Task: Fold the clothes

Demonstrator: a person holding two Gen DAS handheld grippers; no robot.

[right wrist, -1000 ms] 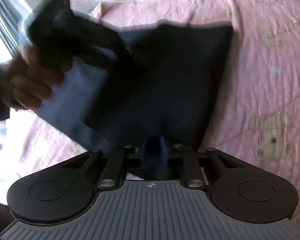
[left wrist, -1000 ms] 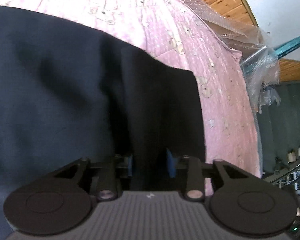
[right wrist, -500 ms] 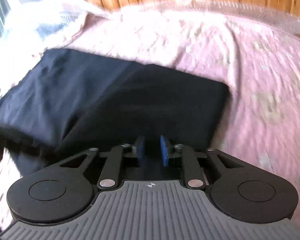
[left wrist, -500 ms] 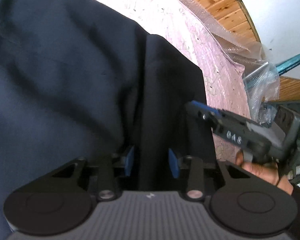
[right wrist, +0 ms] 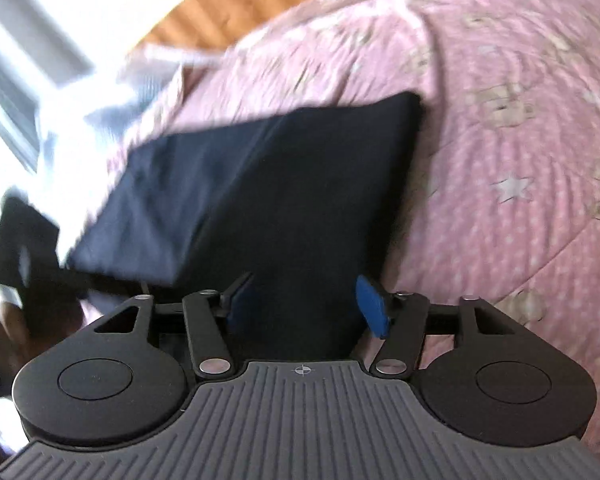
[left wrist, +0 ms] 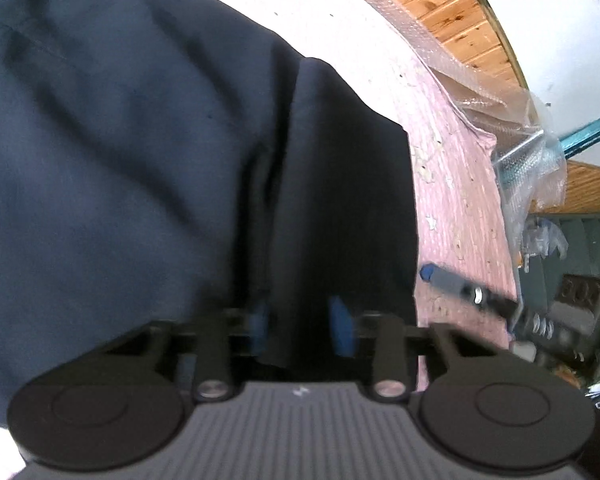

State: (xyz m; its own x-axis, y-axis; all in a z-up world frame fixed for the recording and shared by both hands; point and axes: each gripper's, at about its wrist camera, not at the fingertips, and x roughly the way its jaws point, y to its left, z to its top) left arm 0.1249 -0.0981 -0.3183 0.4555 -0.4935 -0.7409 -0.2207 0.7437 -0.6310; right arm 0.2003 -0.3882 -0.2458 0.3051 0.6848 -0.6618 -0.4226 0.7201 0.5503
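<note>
Our right gripper point(right wrist: 304, 312) had just spread wide, dropping the dark garment point(right wrist: 260, 184) folded onto the pink blanket point(right wrist: 520, 160); our left gripper point(left wrist: 300, 320) sat slightly apart around a fold, so this fold looked finished.

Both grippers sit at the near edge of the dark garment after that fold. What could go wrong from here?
1. The right gripper has open jaws straddling the dark navy folded garment; withdrawing carelessly may snag the fold.
2. The left gripper looks open around a raised ridge of cloth and may drag it.
3. The pink quilted bedspread is soft, so the garment may shift.
</note>
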